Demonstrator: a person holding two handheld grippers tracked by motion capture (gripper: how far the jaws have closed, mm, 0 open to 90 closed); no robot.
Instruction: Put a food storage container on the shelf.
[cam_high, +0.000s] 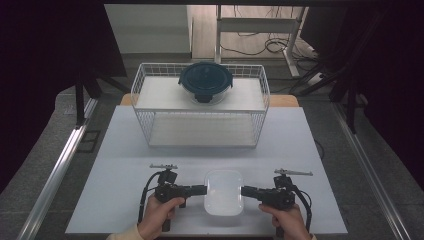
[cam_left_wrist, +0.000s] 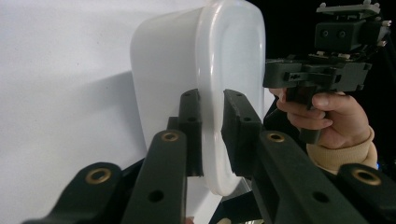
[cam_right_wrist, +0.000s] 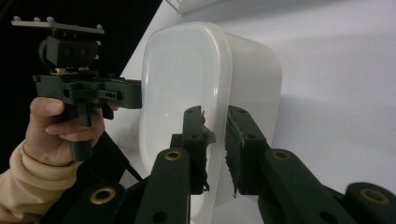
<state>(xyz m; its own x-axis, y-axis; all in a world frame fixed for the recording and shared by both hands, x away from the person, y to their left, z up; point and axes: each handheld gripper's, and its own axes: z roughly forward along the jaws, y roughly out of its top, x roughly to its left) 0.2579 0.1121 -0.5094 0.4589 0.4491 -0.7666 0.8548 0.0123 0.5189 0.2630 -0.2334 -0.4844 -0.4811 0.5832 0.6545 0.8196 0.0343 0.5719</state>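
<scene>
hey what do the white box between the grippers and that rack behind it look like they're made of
Box: probably plastic, milky and translucent with a smooth, faintly glossy skin; light glows through its wall and rim, and soft highlights sit on it in both gripper views. Rack: likely metal wire with a white coating, judging by its thin grid sides; its two flat shelves look matt white, material unclear.

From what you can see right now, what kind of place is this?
Probably a lab or recording workspace, not a kitchen: a white table on a grey carpeted floor, a desk frame with loose cables behind, and black curtains at both sides.
</scene>
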